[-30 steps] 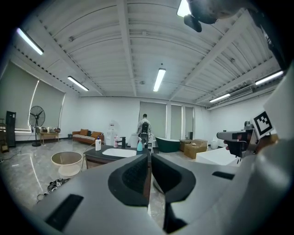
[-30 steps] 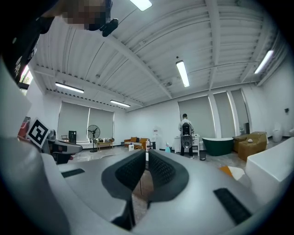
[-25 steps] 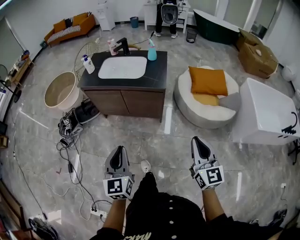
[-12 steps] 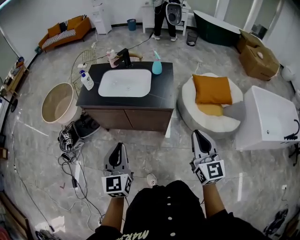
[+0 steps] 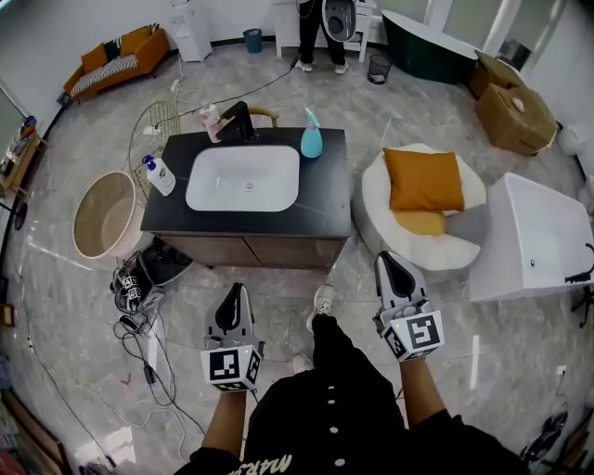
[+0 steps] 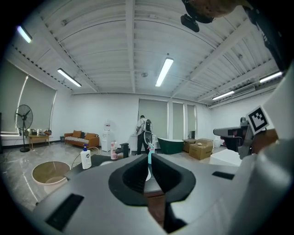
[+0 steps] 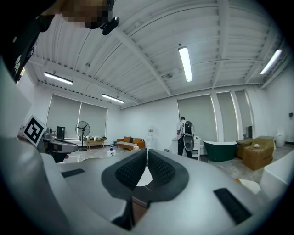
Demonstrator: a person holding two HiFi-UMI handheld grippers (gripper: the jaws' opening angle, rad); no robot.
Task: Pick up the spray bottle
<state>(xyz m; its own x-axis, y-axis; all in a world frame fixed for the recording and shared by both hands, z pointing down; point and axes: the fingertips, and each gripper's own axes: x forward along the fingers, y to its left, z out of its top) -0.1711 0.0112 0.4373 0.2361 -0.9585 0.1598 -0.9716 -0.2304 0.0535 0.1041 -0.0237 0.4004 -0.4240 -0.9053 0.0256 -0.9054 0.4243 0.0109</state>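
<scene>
The teal spray bottle [image 5: 311,139] stands upright on the back right of a black vanity top [image 5: 325,199], beside the white sink basin [image 5: 244,178]. In the left gripper view the spray bottle [image 6: 149,155] shows as a thin sliver past the jaw tips, far off. My left gripper [image 5: 234,297] and right gripper [image 5: 391,263] are held side by side over the floor, well short of the vanity's front. Both point toward it. The left gripper [image 6: 150,159] and right gripper [image 7: 147,154] have their pads together with nothing between them.
A white pump bottle [image 5: 160,176], a pink bottle [image 5: 212,119] and a black faucet [image 5: 243,121] share the counter. A beige tub [image 5: 102,213] and floor cables [image 5: 139,315] lie left; a white pouf with orange cushion [image 5: 422,181] and white bathtub [image 5: 538,241] lie right. A person [image 5: 325,28] stands far back.
The person has walked forward, so the vanity sits nearer and lower in the head view. Both grippers travelled with them toward it, jaws unchanged.
</scene>
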